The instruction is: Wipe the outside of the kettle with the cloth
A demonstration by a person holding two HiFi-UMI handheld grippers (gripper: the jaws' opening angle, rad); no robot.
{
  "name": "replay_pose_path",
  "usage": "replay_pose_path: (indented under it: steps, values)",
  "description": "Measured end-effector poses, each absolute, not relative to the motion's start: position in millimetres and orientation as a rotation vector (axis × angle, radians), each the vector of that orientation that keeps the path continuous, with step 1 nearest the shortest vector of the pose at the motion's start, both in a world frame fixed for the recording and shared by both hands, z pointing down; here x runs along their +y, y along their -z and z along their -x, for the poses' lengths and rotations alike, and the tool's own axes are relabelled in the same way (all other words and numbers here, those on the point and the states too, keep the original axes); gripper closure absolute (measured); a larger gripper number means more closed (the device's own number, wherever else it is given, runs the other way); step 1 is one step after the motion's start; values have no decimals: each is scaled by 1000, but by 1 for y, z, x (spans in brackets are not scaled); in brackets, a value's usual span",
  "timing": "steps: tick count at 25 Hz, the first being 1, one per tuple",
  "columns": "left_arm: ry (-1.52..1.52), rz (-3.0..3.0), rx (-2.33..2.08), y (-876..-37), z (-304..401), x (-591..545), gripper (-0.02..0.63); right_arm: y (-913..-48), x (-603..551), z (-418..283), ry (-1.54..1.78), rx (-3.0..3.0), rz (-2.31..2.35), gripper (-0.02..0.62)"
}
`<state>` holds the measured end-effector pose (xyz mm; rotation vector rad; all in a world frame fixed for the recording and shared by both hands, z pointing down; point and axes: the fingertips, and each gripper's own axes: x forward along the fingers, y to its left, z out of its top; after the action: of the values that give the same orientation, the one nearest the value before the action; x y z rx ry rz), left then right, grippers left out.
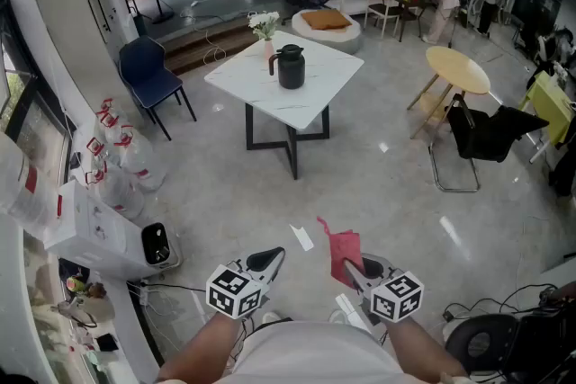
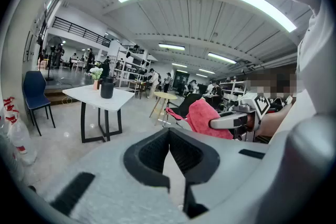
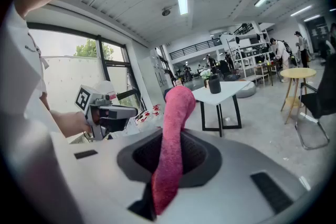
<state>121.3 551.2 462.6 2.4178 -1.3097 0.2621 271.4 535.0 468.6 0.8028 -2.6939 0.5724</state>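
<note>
A black kettle (image 1: 290, 66) stands upright on a white square table (image 1: 315, 99) several steps ahead across the floor. Near my body, my right gripper (image 1: 354, 269) is shut on a pink-red cloth (image 1: 344, 249). In the right gripper view the cloth (image 3: 176, 107) rises from between the jaws and flops over, with the kettle (image 3: 214, 84) far beyond it. My left gripper (image 1: 267, 263) is shut with nothing between its jaws. The left gripper view shows the jaws (image 2: 169, 140) closed together, the kettle (image 2: 107, 88) far off at left, and the cloth (image 2: 202, 115) at right.
A small vase of white flowers (image 1: 264, 24) stands beside the kettle. A blue chair (image 1: 148, 72) is left of the table; a round yellow table (image 1: 457, 69) and a black chair (image 1: 490, 132) are to its right. Water bottles (image 1: 117, 159) line the left wall. People stand far back.
</note>
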Motion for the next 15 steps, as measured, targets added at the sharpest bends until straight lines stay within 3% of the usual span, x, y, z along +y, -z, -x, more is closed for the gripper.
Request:
replay_pose_path:
  steps: [15]
  values:
    - [-222,-2411,-1301,-469,-107,562,600,-481,556,-254,-612,-2661,-758,531]
